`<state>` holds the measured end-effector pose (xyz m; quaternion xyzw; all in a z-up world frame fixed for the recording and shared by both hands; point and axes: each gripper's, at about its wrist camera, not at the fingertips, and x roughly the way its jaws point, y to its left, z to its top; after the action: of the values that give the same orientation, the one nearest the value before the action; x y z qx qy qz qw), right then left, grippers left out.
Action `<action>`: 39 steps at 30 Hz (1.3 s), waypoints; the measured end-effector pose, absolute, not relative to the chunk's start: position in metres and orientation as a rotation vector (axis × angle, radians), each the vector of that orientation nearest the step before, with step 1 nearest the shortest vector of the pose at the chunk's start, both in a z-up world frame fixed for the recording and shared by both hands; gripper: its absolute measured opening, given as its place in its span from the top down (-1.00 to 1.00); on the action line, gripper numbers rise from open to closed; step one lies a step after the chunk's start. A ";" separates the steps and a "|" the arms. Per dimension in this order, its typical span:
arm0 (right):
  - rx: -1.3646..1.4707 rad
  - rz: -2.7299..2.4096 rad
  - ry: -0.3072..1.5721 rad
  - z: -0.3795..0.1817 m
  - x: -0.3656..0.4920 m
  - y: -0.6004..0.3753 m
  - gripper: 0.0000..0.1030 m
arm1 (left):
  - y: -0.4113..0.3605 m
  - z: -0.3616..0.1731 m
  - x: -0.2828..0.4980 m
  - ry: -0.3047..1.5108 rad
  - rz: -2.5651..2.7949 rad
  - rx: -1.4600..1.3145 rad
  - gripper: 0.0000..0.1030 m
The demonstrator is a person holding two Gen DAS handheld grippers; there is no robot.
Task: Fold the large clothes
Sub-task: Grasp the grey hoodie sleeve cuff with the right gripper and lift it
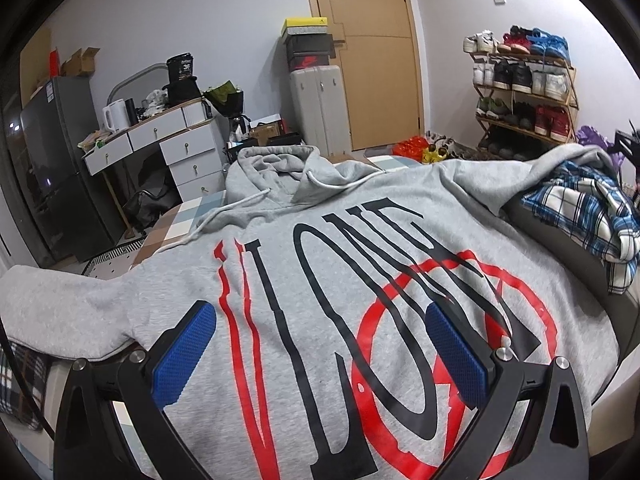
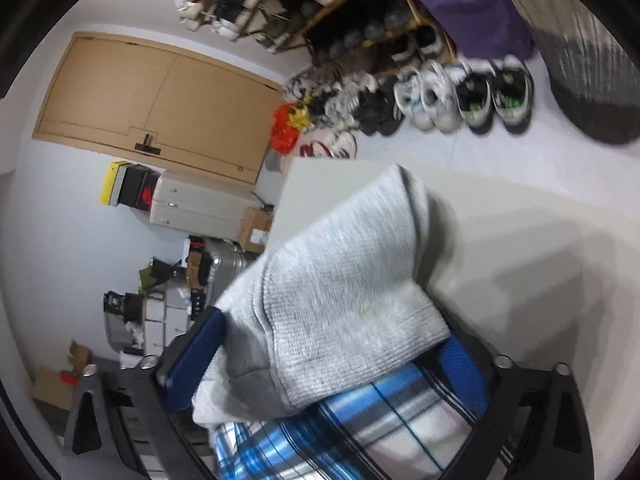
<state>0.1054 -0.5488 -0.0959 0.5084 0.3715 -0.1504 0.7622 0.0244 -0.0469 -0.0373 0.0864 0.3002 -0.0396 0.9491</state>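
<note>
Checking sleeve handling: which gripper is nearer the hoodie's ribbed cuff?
Right. The right gripper has the ribbed cuff between its fingers; the left gripper hovers open over the hoodie's chest print.

plaid shirt [image 1: 592, 216] crowds hoodie [image 1: 320, 280] sleeve (right side)

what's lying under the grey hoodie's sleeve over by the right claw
A blue-and-white plaid shirt lies under the grey hoodie's sleeve, between the open right claw. The cuff covers its upper part; what is beneath the shirt is hidden.
</note>
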 end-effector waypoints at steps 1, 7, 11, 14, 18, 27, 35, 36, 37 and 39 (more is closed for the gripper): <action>1.072 -0.333 0.798 -0.091 0.109 -0.548 -0.52 | -0.047 -0.038 0.025 0.614 -0.082 0.178 -0.98; 0.935 -0.339 0.711 -0.066 0.115 -0.535 0.34 | -0.049 -0.036 0.027 0.616 -0.086 0.175 -0.98; 0.834 -0.341 0.658 -0.048 0.117 -0.525 0.58 | -0.052 -0.037 0.026 0.615 -0.084 0.184 -0.98; 0.740 -0.358 0.617 -0.027 0.120 -0.518 0.60 | -0.051 -0.036 0.027 0.610 -0.077 0.181 -0.98; 0.636 -0.409 0.579 0.005 0.128 -0.509 0.62 | -0.047 -0.035 0.027 0.603 -0.071 0.171 -0.98; 0.410 -0.433 0.422 0.105 0.171 -0.455 0.62 | -0.023 -0.031 0.026 0.578 -0.028 0.158 -0.98; 0.201 -0.152 0.418 0.134 0.224 -0.303 0.62 | 0.021 -0.017 0.017 0.529 0.009 0.086 -0.98; 0.191 -0.122 0.426 0.133 0.227 -0.288 0.62 | 0.029 -0.016 0.015 0.522 0.017 0.072 -0.98; 0.186 -0.058 0.451 0.127 0.232 -0.256 0.62 | 0.038 -0.014 0.013 0.516 0.022 0.056 -0.98; 0.194 0.038 0.480 0.118 0.237 -0.218 0.62 | 0.050 -0.012 0.010 0.509 0.034 0.030 -0.98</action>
<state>0.2371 -0.2183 0.1181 0.0957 0.2373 0.0186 0.9665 0.0103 0.0505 -0.0122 0.0148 0.2518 0.0170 0.9675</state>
